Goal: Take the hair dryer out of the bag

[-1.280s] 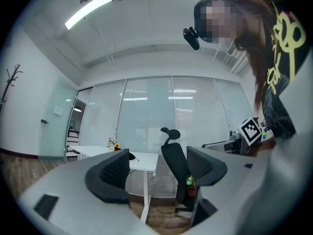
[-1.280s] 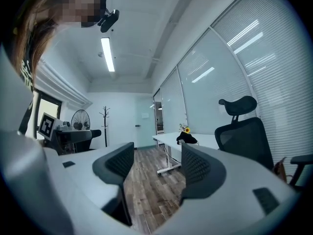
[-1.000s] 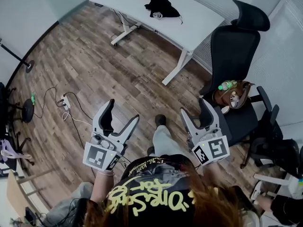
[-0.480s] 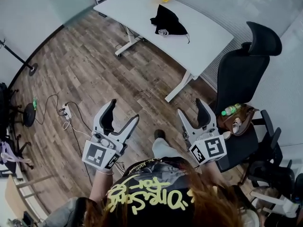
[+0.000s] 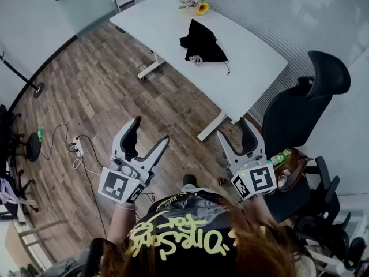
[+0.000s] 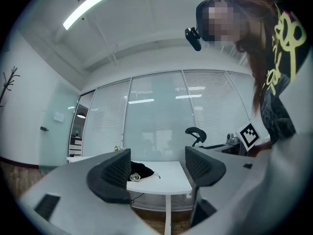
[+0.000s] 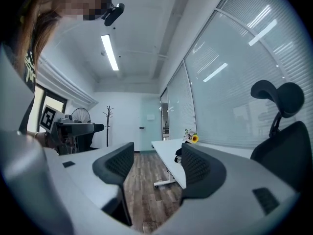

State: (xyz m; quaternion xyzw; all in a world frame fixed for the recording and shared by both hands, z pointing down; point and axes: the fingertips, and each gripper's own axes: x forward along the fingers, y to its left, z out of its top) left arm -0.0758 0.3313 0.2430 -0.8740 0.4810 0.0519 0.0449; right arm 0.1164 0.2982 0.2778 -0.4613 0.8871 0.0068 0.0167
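A black drawstring bag (image 5: 203, 41) lies on the white table (image 5: 253, 68) far ahead of me, with a pale cord coil at its mouth. The hair dryer itself is hidden from sight. My left gripper (image 5: 150, 133) and right gripper (image 5: 235, 130) are held up over the wooden floor, well short of the table, both open and empty. In the left gripper view the bag (image 6: 143, 170) shows small between the jaws of the left gripper (image 6: 156, 168). In the right gripper view the bag (image 7: 178, 153) peeks out beside the right jaw of the right gripper (image 7: 155, 163).
A black office chair (image 5: 302, 108) stands right of the table. Below it a brown bag with a green bottle (image 5: 286, 157) rests on another chair. A power strip with cables (image 5: 76, 147) lies on the floor at the left. A sunflower pot (image 5: 196, 2) sits at the table's far end.
The table and bag have slid lower and nearer in the head view as I walk toward them. Both grippers stay open and keep their pose.
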